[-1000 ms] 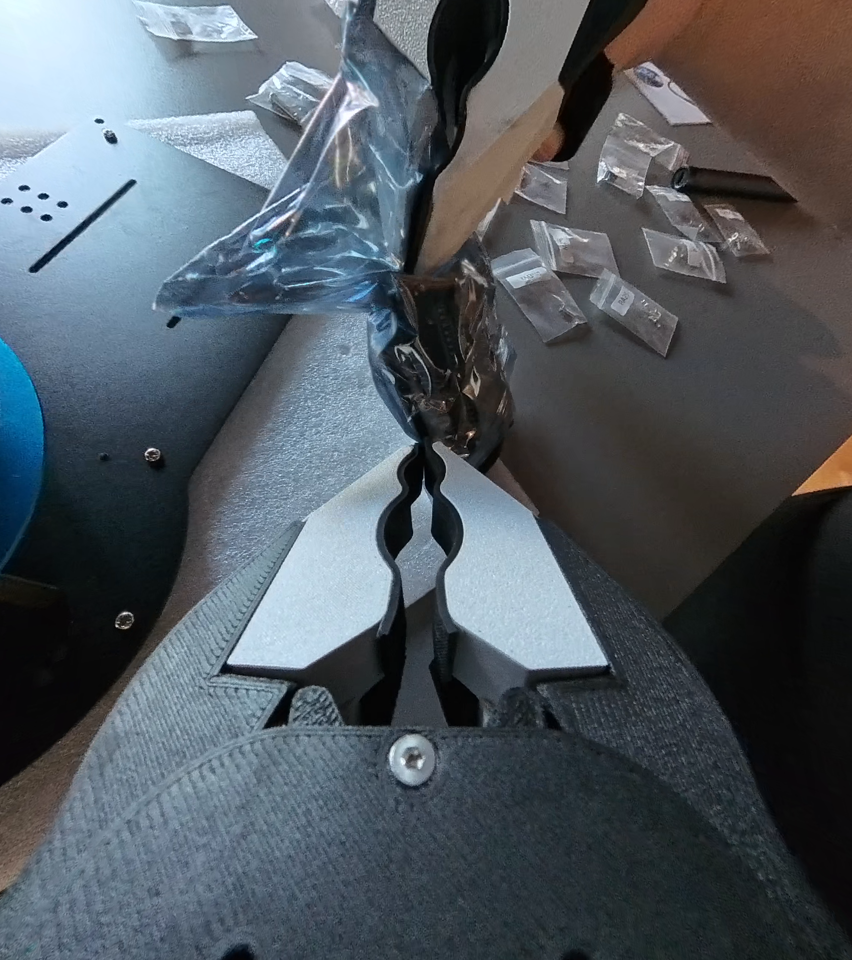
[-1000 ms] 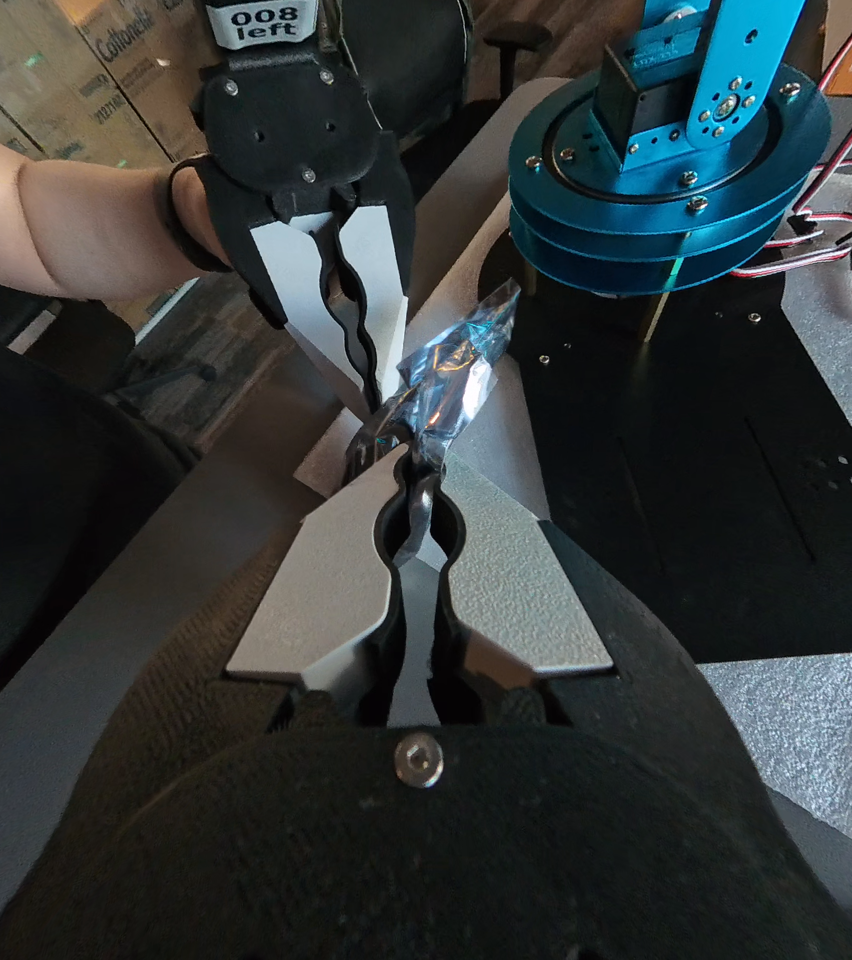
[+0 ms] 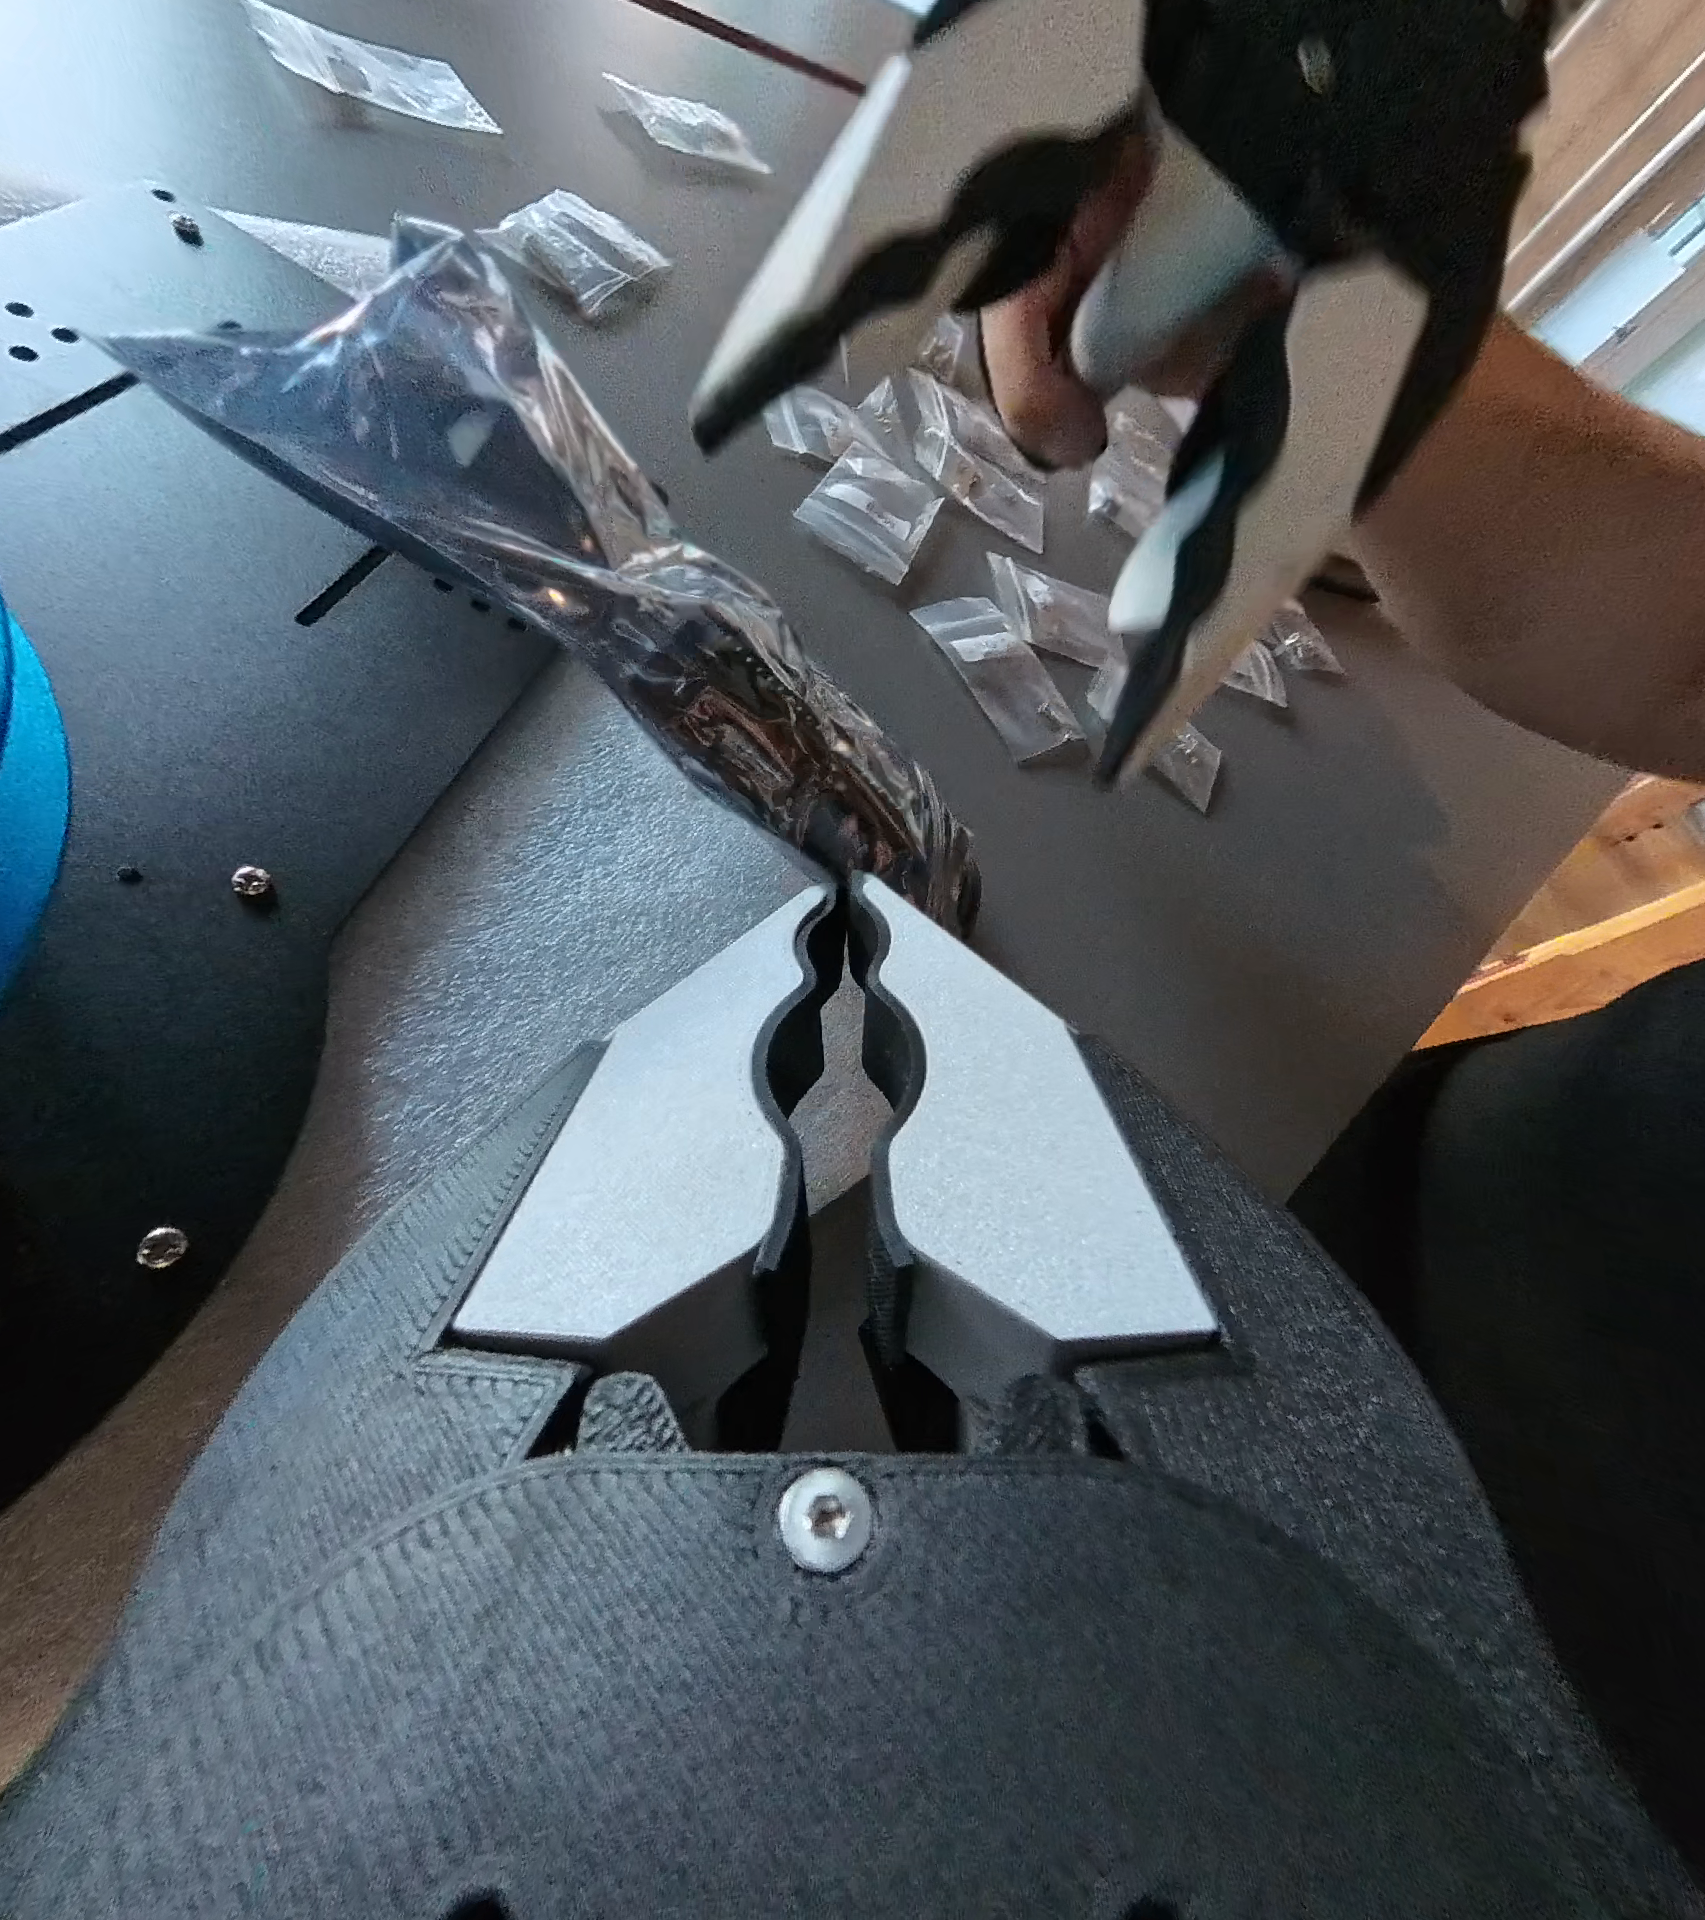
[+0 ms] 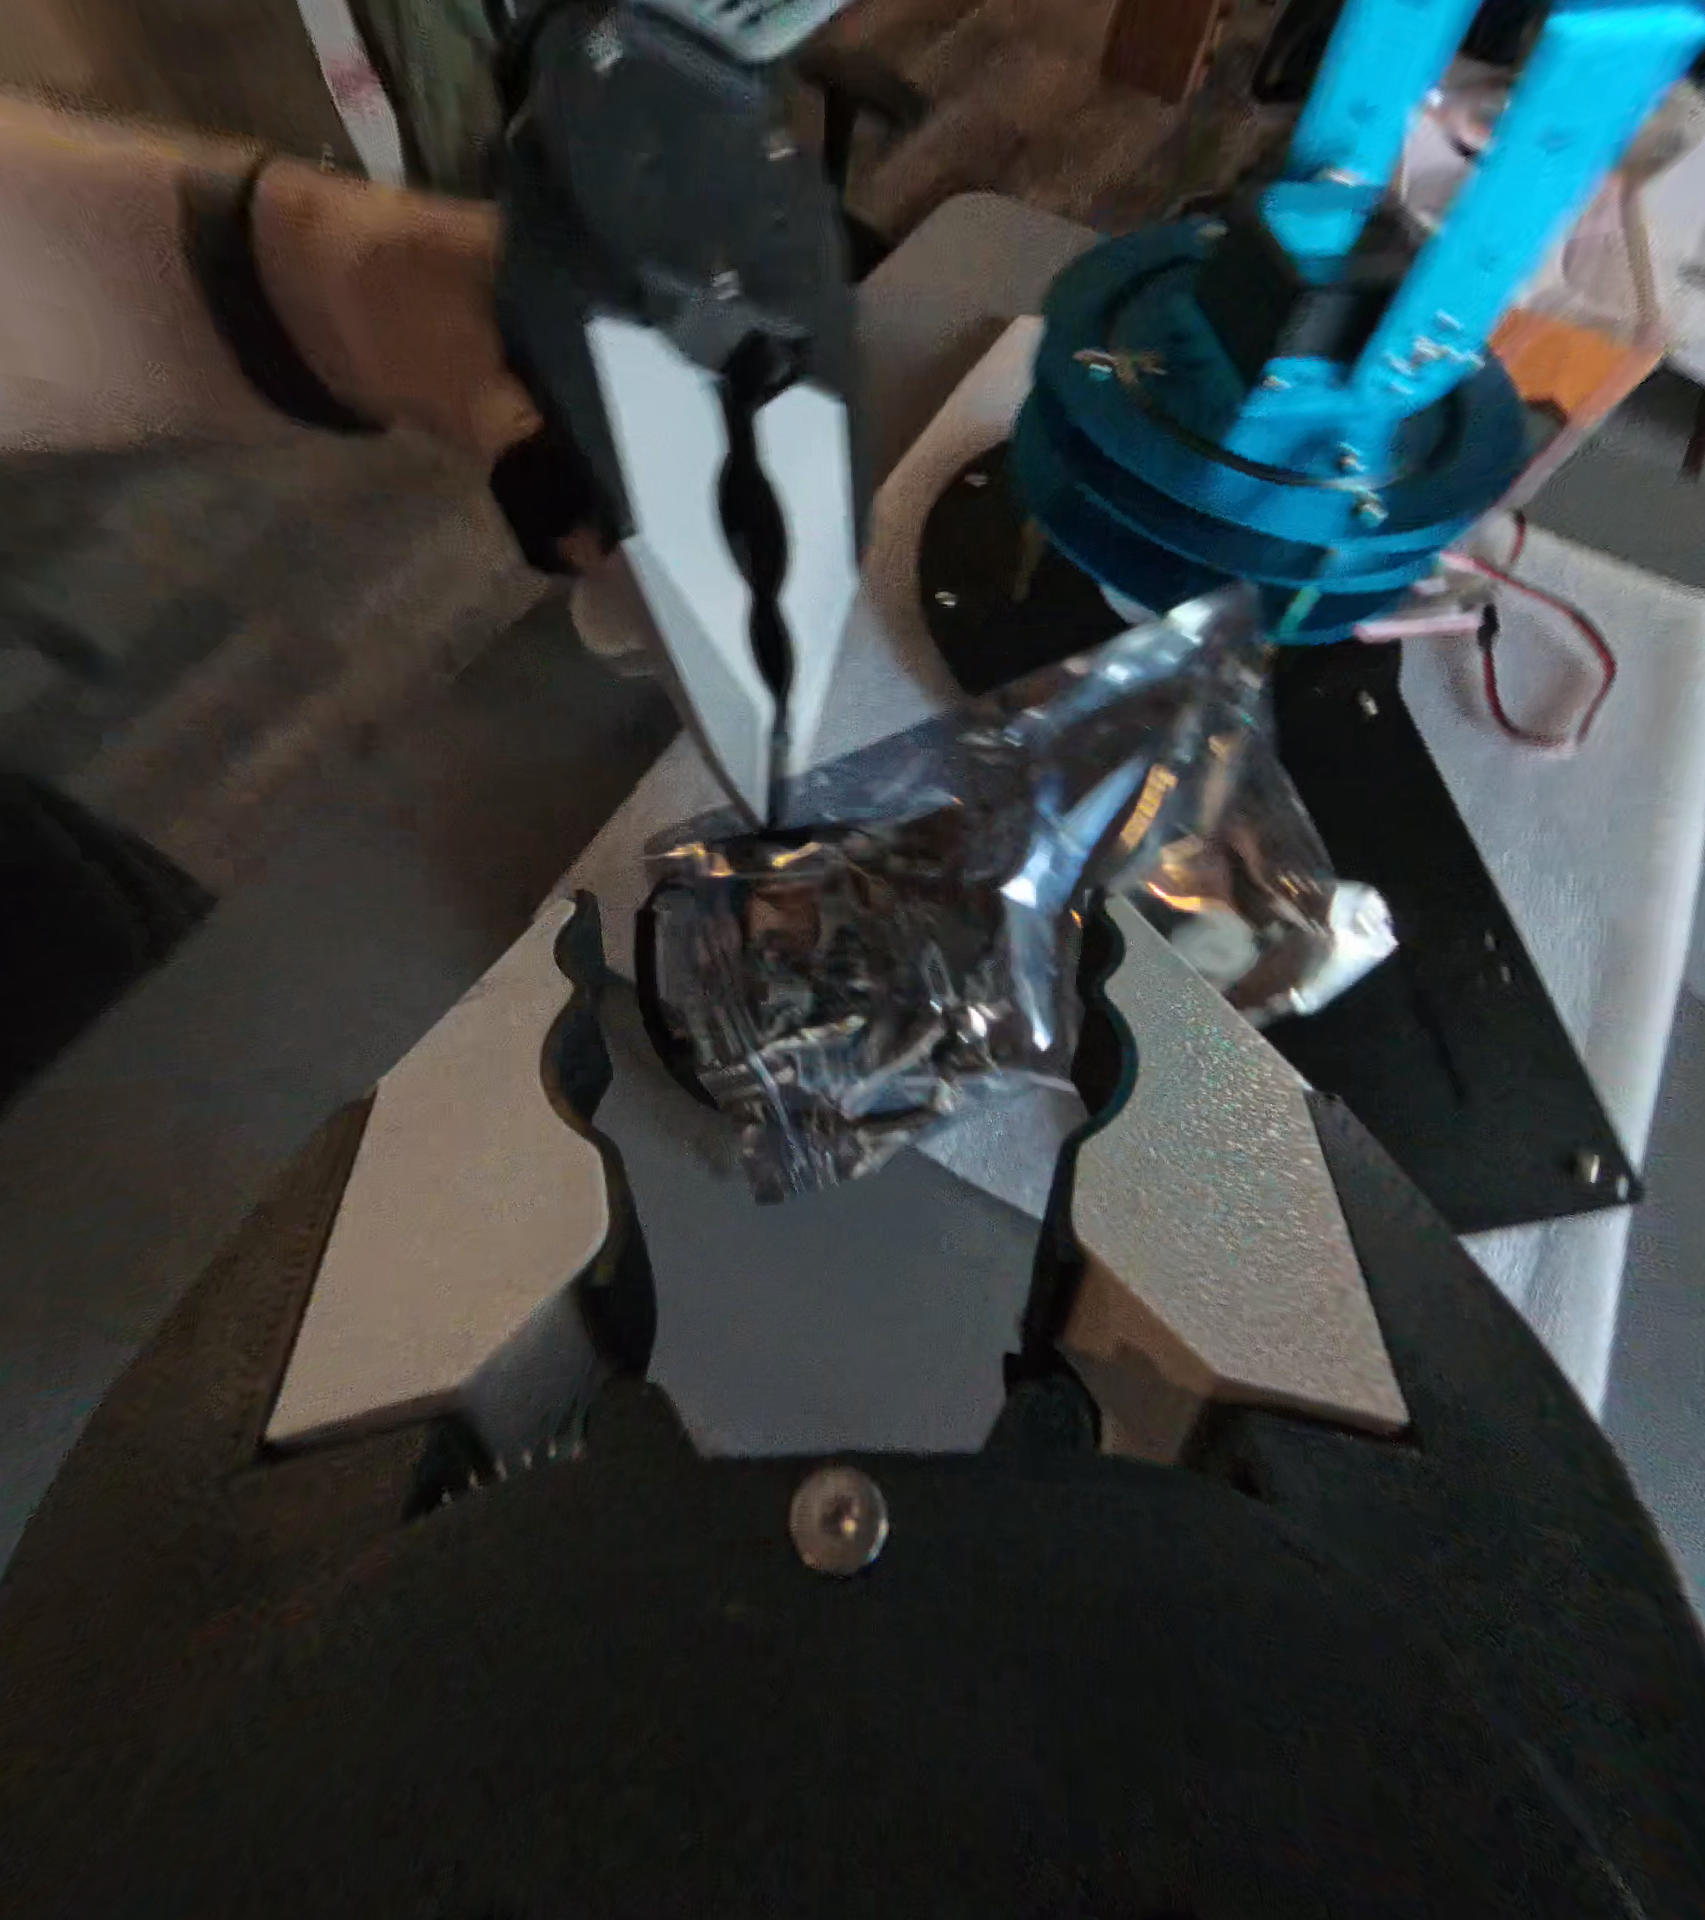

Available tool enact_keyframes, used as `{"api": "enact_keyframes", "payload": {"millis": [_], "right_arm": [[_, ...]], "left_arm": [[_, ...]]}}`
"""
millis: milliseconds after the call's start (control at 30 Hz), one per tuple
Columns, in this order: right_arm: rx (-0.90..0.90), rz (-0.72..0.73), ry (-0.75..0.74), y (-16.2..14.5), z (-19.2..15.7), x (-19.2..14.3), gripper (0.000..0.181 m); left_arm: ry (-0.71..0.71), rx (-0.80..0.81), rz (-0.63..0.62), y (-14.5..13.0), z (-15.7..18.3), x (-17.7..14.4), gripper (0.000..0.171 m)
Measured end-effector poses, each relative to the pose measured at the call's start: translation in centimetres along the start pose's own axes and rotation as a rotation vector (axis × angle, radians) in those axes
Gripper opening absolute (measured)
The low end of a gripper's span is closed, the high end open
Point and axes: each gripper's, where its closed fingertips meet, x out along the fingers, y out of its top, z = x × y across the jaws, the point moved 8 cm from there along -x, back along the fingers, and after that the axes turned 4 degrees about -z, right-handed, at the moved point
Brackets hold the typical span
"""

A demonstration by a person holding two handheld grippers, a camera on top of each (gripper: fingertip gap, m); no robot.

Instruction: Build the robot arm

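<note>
A dark, shiny plastic bag (image 3: 557, 582) with small dark metal parts inside is held by one end. My left gripper (image 3: 843, 899) is shut on that end, and the rest of the bag stretches up and to the left over the black plate. In the right wrist view the left gripper (image 4: 770, 784) comes down from above and pinches the bag's (image 4: 889, 997) top edge. My right gripper (image 4: 837, 925) is open, its fingers on either side of the bag without gripping it. It also shows in the left wrist view (image 3: 915, 592), open and blurred, above the table.
A blue round turntable (image 4: 1274, 488) with a blue bracket stands on a black metal plate (image 4: 1430, 935) over white foam sheet (image 4: 1596, 831). Red wires (image 4: 1544, 675) trail beside it. Several small clear bags (image 3: 983, 582) lie on the grey table (image 3: 1191, 935). A person's forearm (image 3: 1606, 623) is at the right. Left tips to right tips: about 5 cm.
My right gripper has opened, let go of the bag and drawn back. The left gripper still holds the bag, which has swung over to the left.
</note>
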Motion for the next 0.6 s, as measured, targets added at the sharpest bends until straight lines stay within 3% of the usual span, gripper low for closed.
{"api": "enact_keyframes", "payload": {"millis": [67,200,367,600], "right_arm": [[-0.112,-0.022,-0.030,0.5,-1.5,1.2,0.091],[-0.345,-0.071,-0.160,0.4,-3.1,2.0,0.049],[-0.481,-0.165,-0.228,-0.9,-4.8,2.9,0.040],[-0.387,-0.138,-0.193,-0.6,-5.0,1.8,0.031]], "left_arm": [[-0.005,-0.005,0.002,0.1,-0.1,0.0,0.000],[-0.007,-0.015,-0.012,0.2,-0.1,0.2,0.000],[-0.010,-0.025,-0.018,0.2,-0.1,0.4,0.000],[-0.010,-0.024,-0.032,0.1,0.1,0.4,0.000]]}}
